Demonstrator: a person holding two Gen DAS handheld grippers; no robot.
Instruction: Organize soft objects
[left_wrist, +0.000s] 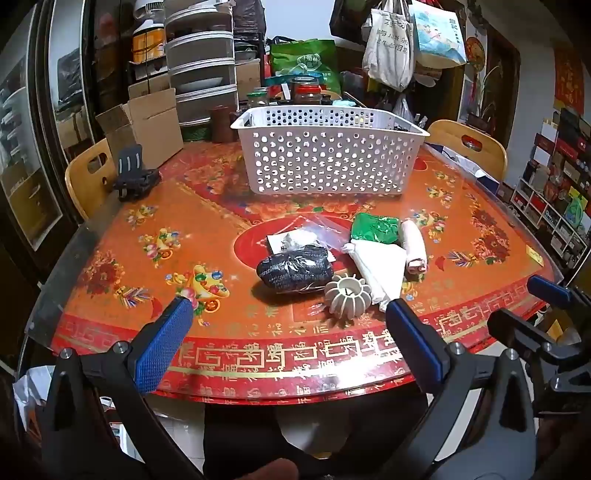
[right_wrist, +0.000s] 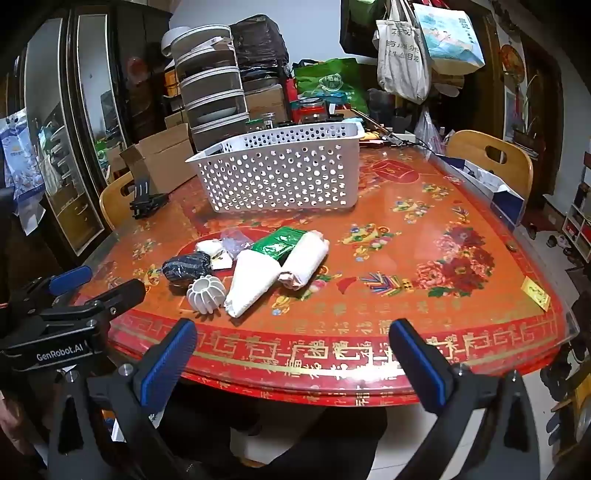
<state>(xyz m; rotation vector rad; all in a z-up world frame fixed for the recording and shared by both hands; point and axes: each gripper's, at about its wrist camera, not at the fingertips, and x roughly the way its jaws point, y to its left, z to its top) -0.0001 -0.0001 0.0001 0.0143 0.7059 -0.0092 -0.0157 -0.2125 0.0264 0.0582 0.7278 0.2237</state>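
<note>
A white perforated basket (left_wrist: 325, 162) (right_wrist: 280, 177) stands at the back of the red patterned table (left_wrist: 147, 236). In front of it lie soft items: a dark bundle (left_wrist: 293, 269) (right_wrist: 186, 266), a white folded cloth (left_wrist: 380, 267) (right_wrist: 253, 282), a pink-white roll (left_wrist: 414, 245) (right_wrist: 306, 262), a green packet (left_wrist: 375, 227) (right_wrist: 280, 242), a small white piece in a clear bag (left_wrist: 299, 240) and a white ribbed ring (left_wrist: 347, 297) (right_wrist: 206, 293). My left gripper (left_wrist: 288, 317) is open and empty near the table's front edge. My right gripper (right_wrist: 291, 339) is open and empty, to the right.
A black clip stand (left_wrist: 135, 177) sits at the table's left. Cardboard boxes (left_wrist: 147, 122), stacked trays, jars (left_wrist: 306, 92) and hanging bags (left_wrist: 388, 48) crowd the back. Wooden chairs (left_wrist: 86, 177) (right_wrist: 491, 162) flank the table. A yellow tag (right_wrist: 535, 293) lies at the right edge.
</note>
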